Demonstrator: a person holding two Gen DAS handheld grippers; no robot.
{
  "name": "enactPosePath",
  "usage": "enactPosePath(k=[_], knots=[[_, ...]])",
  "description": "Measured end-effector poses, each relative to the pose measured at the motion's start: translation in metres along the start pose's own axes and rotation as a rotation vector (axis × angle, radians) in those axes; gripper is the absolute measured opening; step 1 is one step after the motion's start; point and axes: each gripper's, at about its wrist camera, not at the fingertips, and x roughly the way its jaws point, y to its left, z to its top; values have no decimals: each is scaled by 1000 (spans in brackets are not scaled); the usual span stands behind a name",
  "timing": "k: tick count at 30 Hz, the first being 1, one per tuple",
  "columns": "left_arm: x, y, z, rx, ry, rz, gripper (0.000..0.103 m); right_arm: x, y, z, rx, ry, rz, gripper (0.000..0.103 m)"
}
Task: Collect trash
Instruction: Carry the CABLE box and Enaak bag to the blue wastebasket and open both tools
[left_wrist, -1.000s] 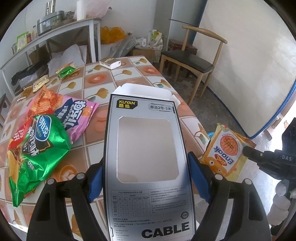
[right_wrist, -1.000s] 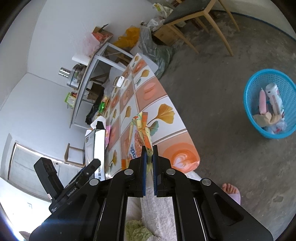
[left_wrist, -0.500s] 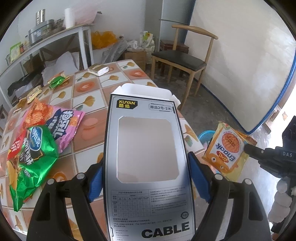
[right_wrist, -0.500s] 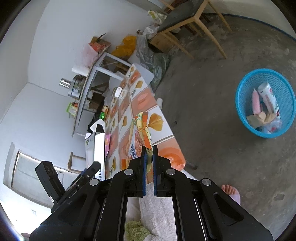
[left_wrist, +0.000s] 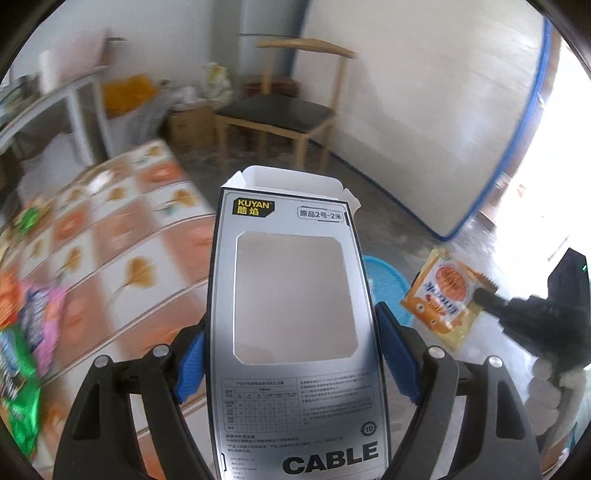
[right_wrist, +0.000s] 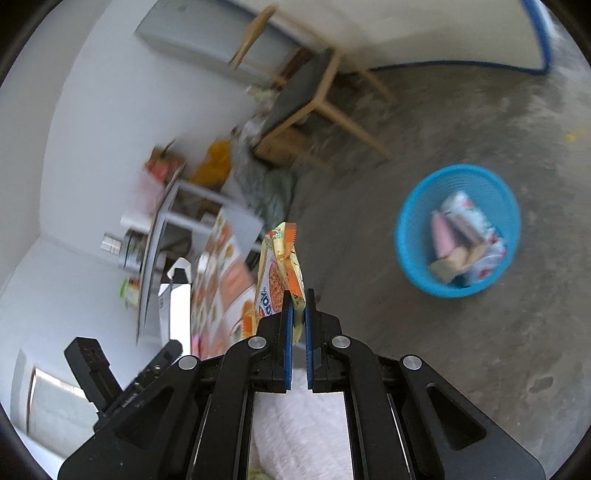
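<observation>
My left gripper (left_wrist: 291, 332) is shut on a grey cable box (left_wrist: 295, 295) with a cut-out window, its flap end pointing away from me. The blue pads (left_wrist: 393, 354) press on both long edges of the box. My right gripper (right_wrist: 298, 299) is shut on the corner of an orange snack packet (right_wrist: 279, 266); the same snack packet (left_wrist: 445, 295) shows at the right of the left wrist view. A blue mesh basket (right_wrist: 406, 251) with several wrappers inside stands on the floor to the right; a slice of the basket (left_wrist: 384, 273) peeks out behind the box.
The tiled table (left_wrist: 122, 243) lies to the left with snack bags (left_wrist: 22, 332) on it. A wooden chair (left_wrist: 284, 118) stands by the far wall, beside cardboard boxes and bags. A white shelf table (left_wrist: 74, 103) stands at the back left. Grey concrete floor (right_wrist: 480, 350) surrounds the basket.
Both grippers have swung right, away from the table and toward the floor. The basket looks larger and nearer in the right wrist view, and the table has slid left. Both grips are unchanged.
</observation>
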Motion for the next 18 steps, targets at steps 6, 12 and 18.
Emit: enactPosePath(k=[6, 12, 18], knots=[[56, -56, 27, 67, 107, -125, 79, -11, -50, 6, 120, -55, -70, 4], [123, -104, 37, 124, 219, -147, 79, 9, -93, 18, 211, -46, -112, 4], [186, -136, 48, 132, 253, -158, 81, 45, -134, 45, 276, -61, -137, 22]])
